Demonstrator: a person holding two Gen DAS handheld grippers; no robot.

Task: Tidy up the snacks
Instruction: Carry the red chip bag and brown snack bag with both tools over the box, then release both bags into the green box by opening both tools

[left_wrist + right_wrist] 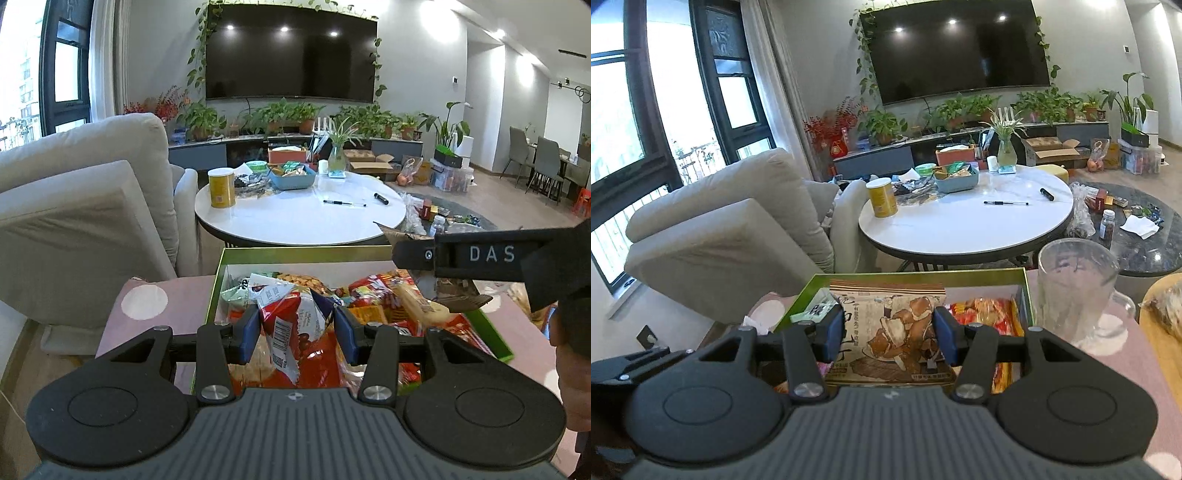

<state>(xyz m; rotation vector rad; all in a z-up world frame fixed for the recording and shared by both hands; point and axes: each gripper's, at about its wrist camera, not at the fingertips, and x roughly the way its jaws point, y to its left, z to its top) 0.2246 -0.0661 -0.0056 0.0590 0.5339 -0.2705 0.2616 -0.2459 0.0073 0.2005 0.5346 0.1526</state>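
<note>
While both tongs hung over the green box | left gripper pinched a red-and-white snack packet above the piled snacks | right gripper clamped a brown snack bag | glass mug stood just right of the box.

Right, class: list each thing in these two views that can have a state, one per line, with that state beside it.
left gripper: shut on red snack packet
right gripper: shut on brown snack packet
green box: open, full of snacks
glass mug: upright, seems empty
television: off
yellow canister: upright, lid on
cardboard box: flaps open
</note>
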